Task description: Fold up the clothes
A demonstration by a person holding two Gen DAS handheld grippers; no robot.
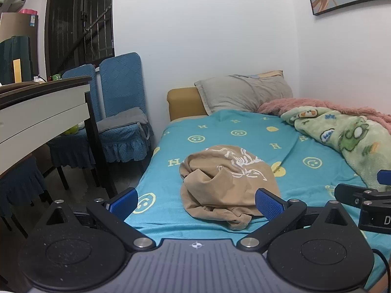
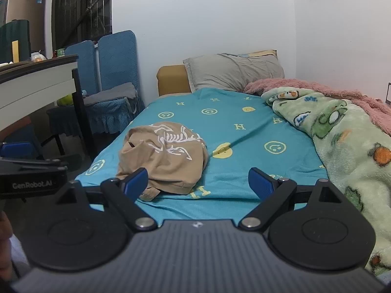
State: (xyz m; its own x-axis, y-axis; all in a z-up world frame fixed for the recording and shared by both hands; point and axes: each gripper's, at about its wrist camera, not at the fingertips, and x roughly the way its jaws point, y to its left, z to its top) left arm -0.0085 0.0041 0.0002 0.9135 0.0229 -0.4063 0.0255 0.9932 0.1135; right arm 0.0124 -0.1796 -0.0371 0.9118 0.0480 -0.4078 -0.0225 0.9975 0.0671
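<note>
Garment count is one: a crumpled tan T-shirt (image 1: pixel 227 183) with a white skeleton print, heaped on the teal bed sheet (image 1: pixel 220 127) near the foot of the bed. In the left wrist view the heap's long axis runs from about 7 o'clock to 1 o'clock, print side at the far end; no sleeve or collar direction can be told. Two claws show. The left claw (image 1: pixel 195 201) is spread wide, empty, its blue pads flanking the shirt's near edge. The right claw (image 2: pixel 198 183) is likewise spread and empty, the shirt at its 11 o'clock. One grey pillow (image 2: pixel 232 72) lies at 12 o'clock; one green blanket (image 2: pixel 342 146) at 3 o'clock; two blue-covered chairs (image 1: pixel 119 112) at 10 o'clock.
</note>
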